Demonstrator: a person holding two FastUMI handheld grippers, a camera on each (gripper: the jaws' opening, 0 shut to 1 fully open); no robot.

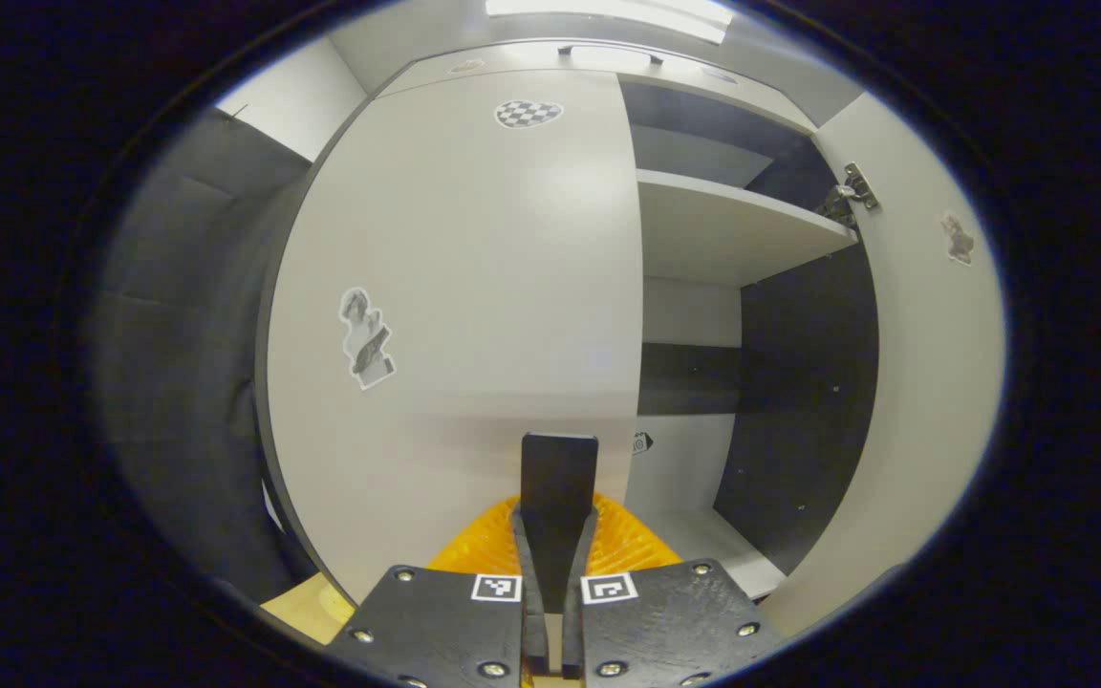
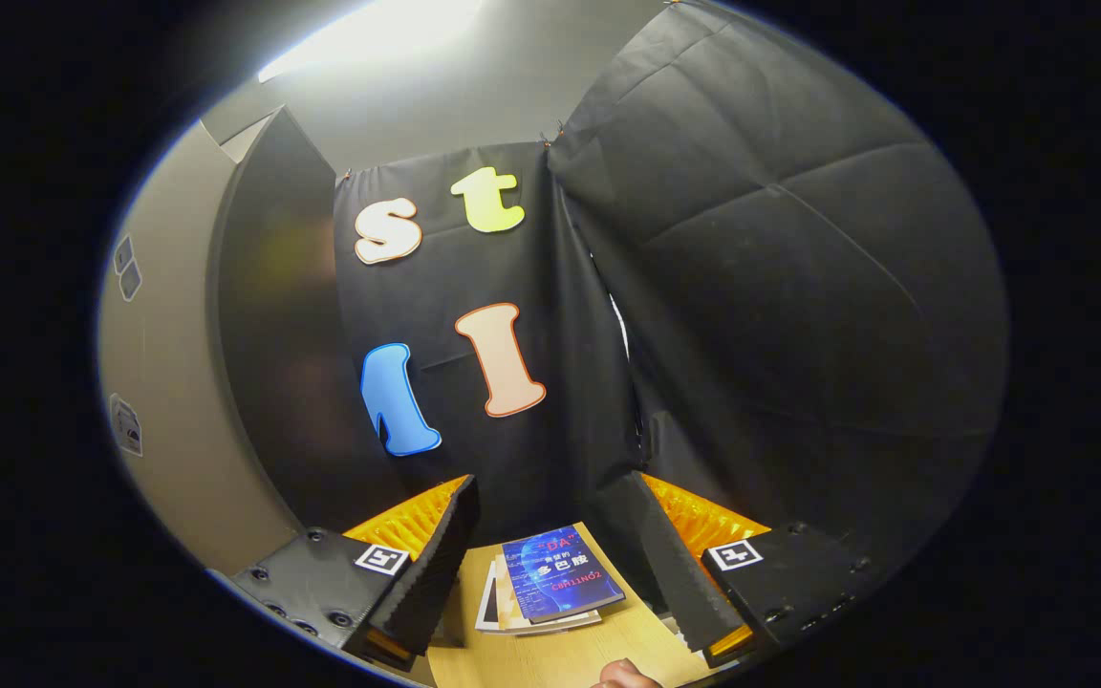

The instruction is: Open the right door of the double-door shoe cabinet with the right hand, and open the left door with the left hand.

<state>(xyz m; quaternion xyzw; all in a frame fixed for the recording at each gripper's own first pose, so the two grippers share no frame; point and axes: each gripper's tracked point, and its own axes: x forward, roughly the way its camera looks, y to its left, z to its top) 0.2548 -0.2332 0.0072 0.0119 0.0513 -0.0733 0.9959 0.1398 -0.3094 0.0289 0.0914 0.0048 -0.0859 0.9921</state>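
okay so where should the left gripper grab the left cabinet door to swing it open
Grip the left door along its free vertical edge beside the open right compartment, coming from the front with one finger slipped behind that edge. The face is flat and shows no handle, so that exposed edge looks like the only purchase. The left gripper sits closed just before it.

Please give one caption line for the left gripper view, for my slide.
Left tool, shut, faces the closed left door; the right door stands open, showing a shelf.
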